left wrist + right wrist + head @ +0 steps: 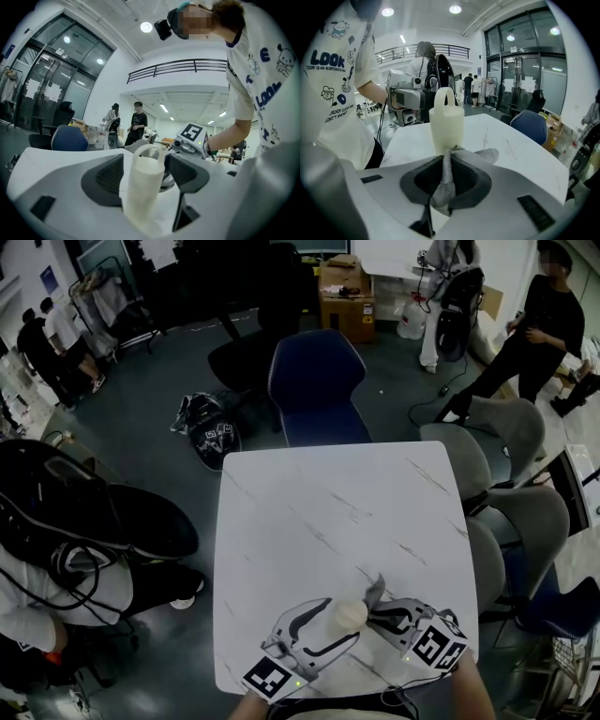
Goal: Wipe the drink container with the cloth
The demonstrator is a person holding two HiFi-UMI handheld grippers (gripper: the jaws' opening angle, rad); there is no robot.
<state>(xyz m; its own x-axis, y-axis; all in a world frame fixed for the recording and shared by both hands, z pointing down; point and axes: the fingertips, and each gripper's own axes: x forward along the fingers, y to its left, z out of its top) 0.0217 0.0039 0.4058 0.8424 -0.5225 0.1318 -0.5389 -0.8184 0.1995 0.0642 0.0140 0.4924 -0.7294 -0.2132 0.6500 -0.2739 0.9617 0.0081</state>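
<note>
A cream drink container [352, 613] with a loop handle stands upright near the front edge of the white marble table [319, 512]. My left gripper [337, 622] is shut on it, and in the left gripper view the container [145, 187] fills the gap between the dark pads [107, 180]. From the right, my right gripper [380, 615] is shut on a grey mesh cloth [376, 592]. In the right gripper view the cloth [446, 187] is pinched between the jaws of the right gripper [445, 176], and its free end lies against the foot of the container [446, 124].
A blue chair [314, 390] stands at the table's far side and grey chairs [487, 465] line its right side. A dark bag [211, 427] lies on the floor at the far left. People stand further back [544, 315].
</note>
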